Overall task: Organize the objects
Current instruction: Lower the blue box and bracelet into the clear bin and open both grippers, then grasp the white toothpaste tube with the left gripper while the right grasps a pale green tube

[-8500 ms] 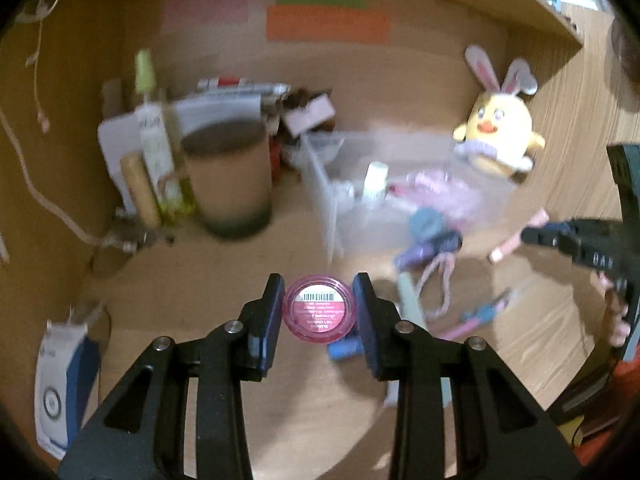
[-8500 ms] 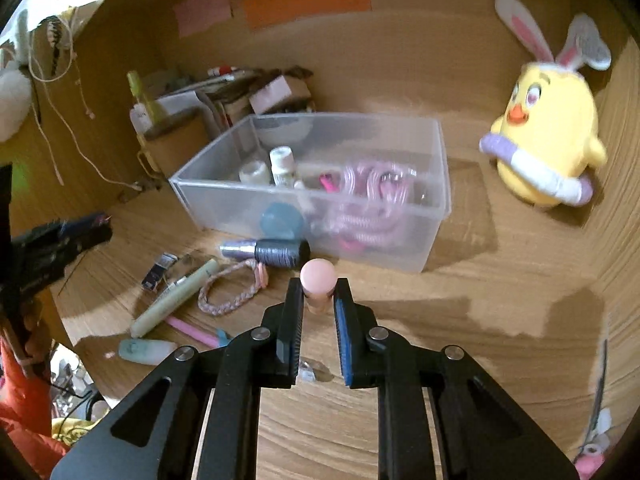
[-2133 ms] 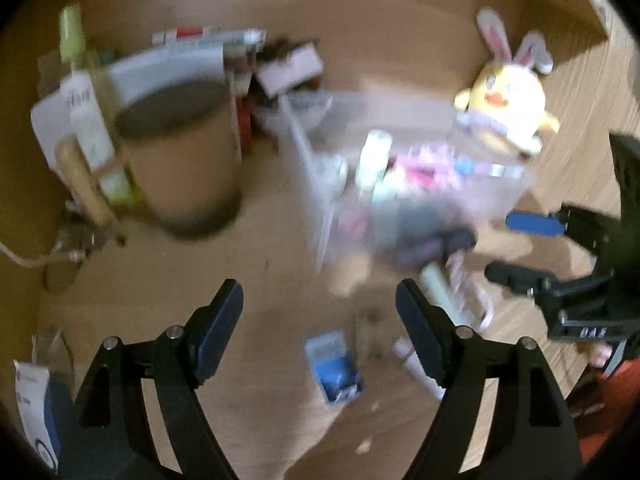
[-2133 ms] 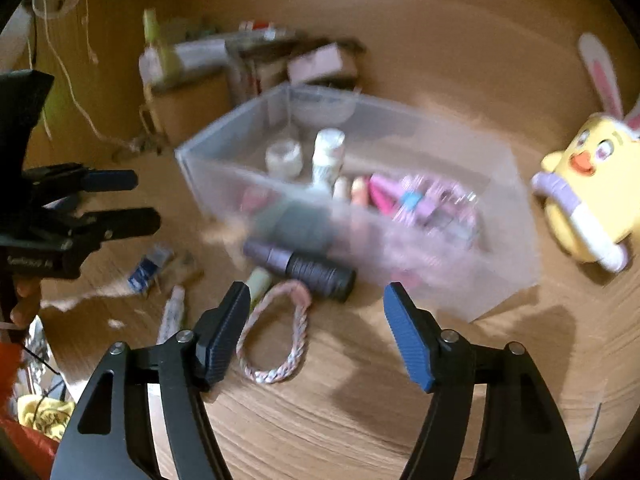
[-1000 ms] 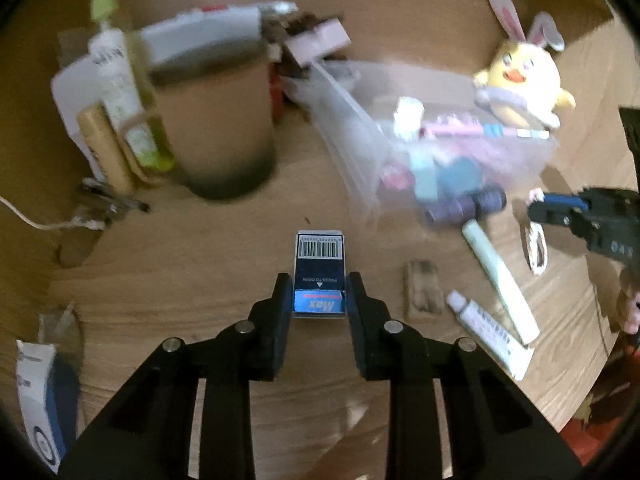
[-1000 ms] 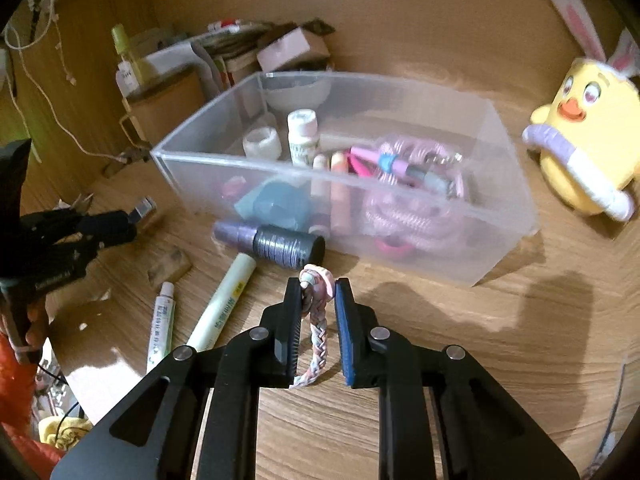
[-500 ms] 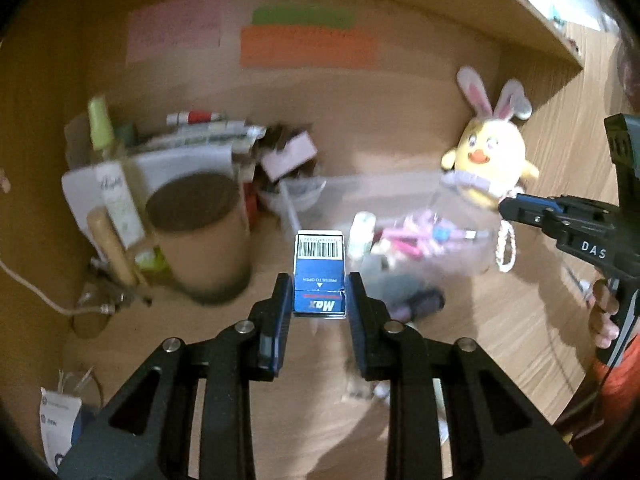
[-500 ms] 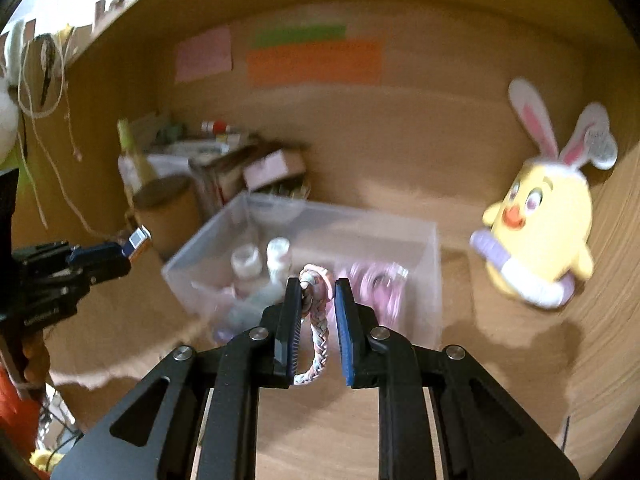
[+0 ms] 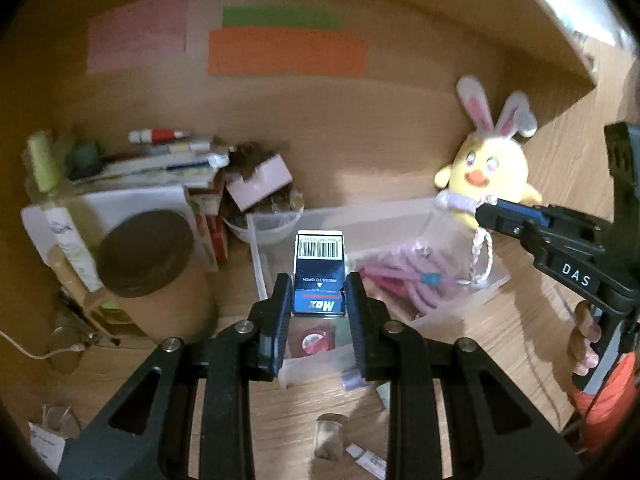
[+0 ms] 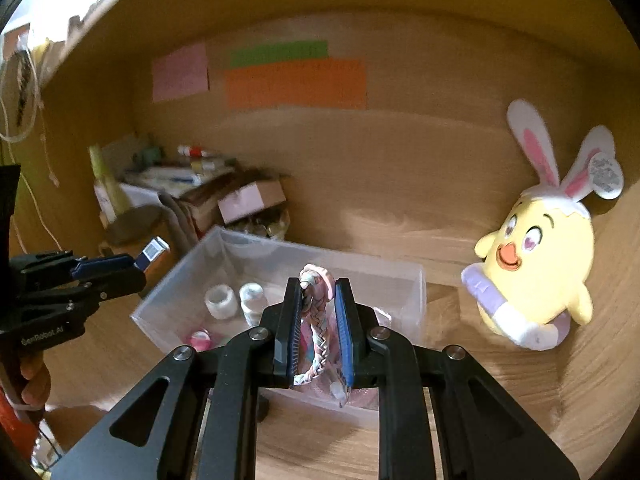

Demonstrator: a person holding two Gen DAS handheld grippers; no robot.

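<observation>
Wooden desk (image 9: 500, 344) in a wood-panelled nook, with pink, green and orange paper notes on the back wall. The landmark is a clear plastic bin (image 10: 416, 280) at the middle of the desk.

Left of the bin stands a brown cardboard tub (image 9: 156, 276), with a heap of books, tubes and a small pink box behind it. The left gripper (image 9: 319, 292) hovers over the bin's near left corner, its jaws pinching a small dark blue box (image 9: 319, 268) with a barcode on top.

Inside the bin already lie two small white jars (image 10: 236, 300), a round pink pot (image 9: 316, 339) and a tangle of pink cords (image 9: 404, 280).

The right gripper (image 10: 318, 312) hangs above the bin's right half, its jaws pressed on a braided pink bracelet (image 10: 316, 320) that dangles between them.

Right of the bin sits a yellow plush chick (image 10: 536, 268) with rabbit ears.

In front of the bin, a few small items are on the desk, among them a white tube (image 9: 370, 458) and a brownish piece too dim to identify.

Judged from this, the sorting is well along: two items are about to be dropped in, and a few remain.
</observation>
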